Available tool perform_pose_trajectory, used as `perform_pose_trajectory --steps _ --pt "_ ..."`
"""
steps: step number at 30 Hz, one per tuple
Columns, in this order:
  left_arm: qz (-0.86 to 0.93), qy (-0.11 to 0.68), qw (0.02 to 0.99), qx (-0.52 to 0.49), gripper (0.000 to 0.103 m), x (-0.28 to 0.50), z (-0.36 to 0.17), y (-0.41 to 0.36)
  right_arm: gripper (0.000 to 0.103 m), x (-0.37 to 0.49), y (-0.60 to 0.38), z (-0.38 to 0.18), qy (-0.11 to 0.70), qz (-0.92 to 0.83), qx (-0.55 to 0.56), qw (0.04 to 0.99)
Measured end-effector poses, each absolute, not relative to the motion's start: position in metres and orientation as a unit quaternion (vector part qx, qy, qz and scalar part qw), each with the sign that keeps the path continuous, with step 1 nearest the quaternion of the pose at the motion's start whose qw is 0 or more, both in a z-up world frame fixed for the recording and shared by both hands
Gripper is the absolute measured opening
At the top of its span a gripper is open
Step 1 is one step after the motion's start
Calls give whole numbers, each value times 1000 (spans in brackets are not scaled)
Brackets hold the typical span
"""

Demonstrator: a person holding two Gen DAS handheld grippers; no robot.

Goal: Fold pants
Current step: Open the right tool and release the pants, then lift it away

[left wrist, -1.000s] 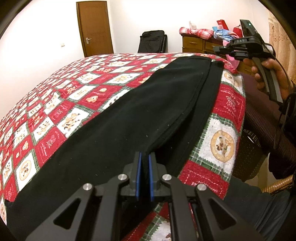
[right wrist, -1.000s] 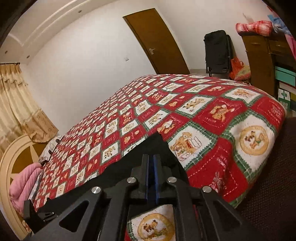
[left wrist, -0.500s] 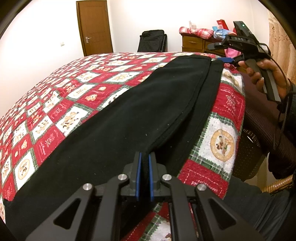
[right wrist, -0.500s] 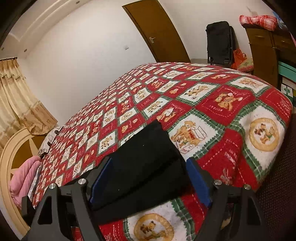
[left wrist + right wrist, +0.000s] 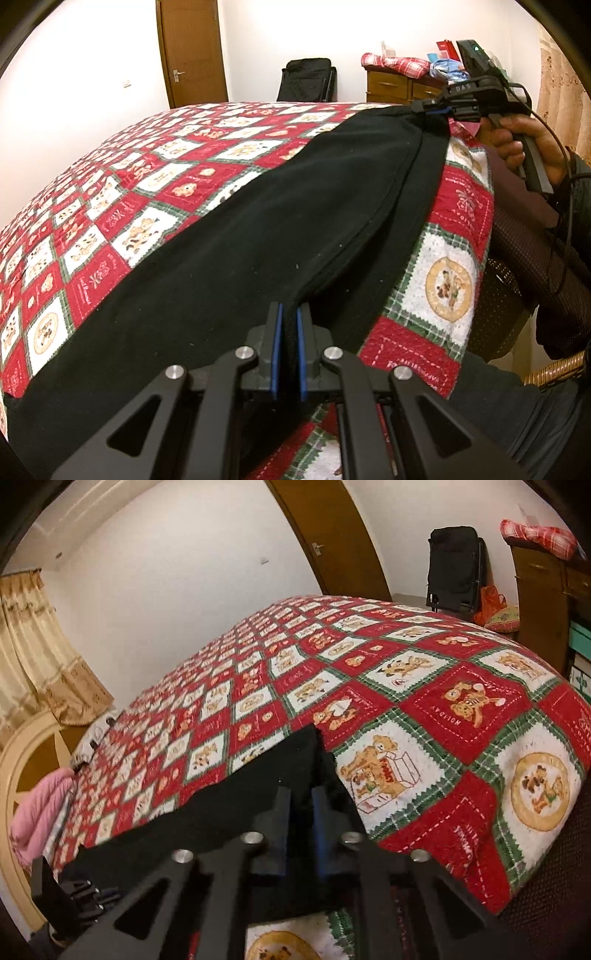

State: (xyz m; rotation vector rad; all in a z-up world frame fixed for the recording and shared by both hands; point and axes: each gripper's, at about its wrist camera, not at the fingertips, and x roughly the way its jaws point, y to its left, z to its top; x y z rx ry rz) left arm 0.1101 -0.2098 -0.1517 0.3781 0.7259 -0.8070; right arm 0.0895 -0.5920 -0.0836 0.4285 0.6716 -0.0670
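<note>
Black pants (image 5: 258, 240) lie lengthwise along the near edge of the bed, folded leg over leg. My left gripper (image 5: 289, 347) is shut on the near end, with black cloth pinched between its blue pads. At the far end a hand holds my right gripper (image 5: 436, 109) against the pants' corner. In the right wrist view the right gripper (image 5: 301, 805) has its jaws closing, and the pants (image 5: 229, 812) fill the narrow gap between the pads. The left gripper (image 5: 74, 890) shows dark at the lower left there.
A red, white and green patchwork quilt (image 5: 155, 177) covers the bed. A brown door (image 5: 192, 51), a black bag (image 5: 306, 79) and a cluttered wooden dresser (image 5: 399, 86) stand by the far wall. A wicker chair (image 5: 554, 369) is at the right. Pink bedding (image 5: 40, 812) lies by the headboard.
The right gripper opened wide over the pants' end half a second ago and has now closed on the cloth, having come down to the pants' corner. The left gripper kept still, shut on the pants.
</note>
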Motion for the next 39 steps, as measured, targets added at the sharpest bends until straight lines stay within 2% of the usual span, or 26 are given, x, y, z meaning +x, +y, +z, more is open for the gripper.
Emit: perform_pose_trajectory --steps 2,18,24,29,39 --pt "-381 342 840 179 8 110 -151 -210 7 89 -594 -83 330 -41 204 921" --pt "-397 327 842 164 8 100 -137 -193 5 56 -572 -56 321 -54 123 938" --pt "-392 339 841 156 8 102 -147 -190 5 46 -585 -68 322 -75 141 933" --pt "-396 331 849 111 8 111 -129 -175 5 49 -583 -58 314 -73 133 937" --pt "-401 340 839 137 8 98 -149 -177 5 38 -590 -71 323 -91 144 931"
